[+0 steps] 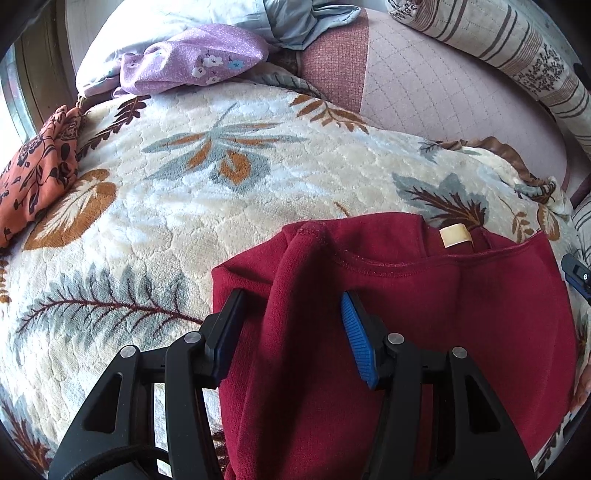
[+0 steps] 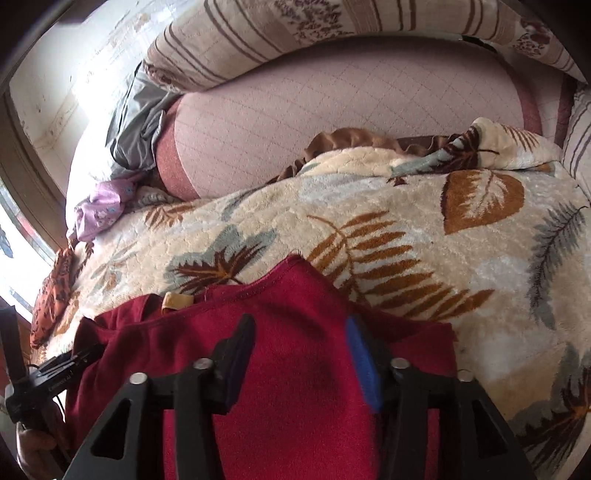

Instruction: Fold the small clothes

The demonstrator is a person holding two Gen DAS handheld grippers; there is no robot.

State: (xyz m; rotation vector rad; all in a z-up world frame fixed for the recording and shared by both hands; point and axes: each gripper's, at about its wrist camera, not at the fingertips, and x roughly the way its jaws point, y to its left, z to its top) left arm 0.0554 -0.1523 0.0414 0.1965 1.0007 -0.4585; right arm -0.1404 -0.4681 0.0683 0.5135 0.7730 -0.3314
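Dark red garment (image 1: 424, 314) lies on the leaf-print fleece blanket (image 1: 177, 192) on the bed, collar end with cream label (image 1: 455, 235) pointing away, body bunched toward the cameras. Left gripper (image 1: 293, 332) fingers spread apart with a raised ridge of red fabric running up between them; pads don't look pressed on it, so open, not gripping. Right gripper (image 2: 301, 358) same story: fingers apart over the red cloth near the garment's right edge, fabric beneath and between them, no pinch visible. Judgement: both sit at opposite sides of the garment because that's where a fold gets laid down or picked up; cloth looks let go, ridge on left side needs smoothing.

Surface is soft plush bedding, lumpy, so folds won't lie crisp. Around it: pink quilted sheet (image 1: 443, 92), striped bolster (image 1: 517, 48) along the far side, purple flowered cloth (image 1: 192, 59) and orange printed cloth (image 1: 37, 166) at the left by a bright window, grey-blue fabric (image 1: 280, 18) heaped at the back
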